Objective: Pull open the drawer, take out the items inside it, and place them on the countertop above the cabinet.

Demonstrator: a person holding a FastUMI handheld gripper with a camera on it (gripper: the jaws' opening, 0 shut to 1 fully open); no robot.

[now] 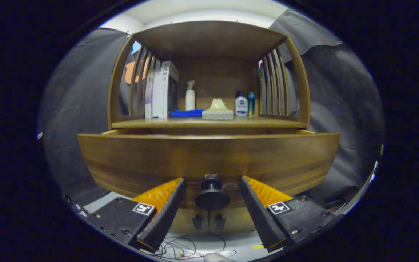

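Gripper point(212, 198) nearest: fingers spread wide, straddling dark round knob point(212, 196), no visible contact either side. Knob sits at middle of drawer front point(209, 160). Drawer looks partly pulled out: its top edge stands forward of surface point(209, 124) front edge. Drawer inside hidden from this low angle; items unseen. On surface: books point(160, 91) at left edge, blue cloth point(187, 113), spray bottle point(190, 96), pale block point(217, 113) mid-front, two small bottles point(244, 103) toward right. Judgement: opening begun or done; taking out and placing items all remains.
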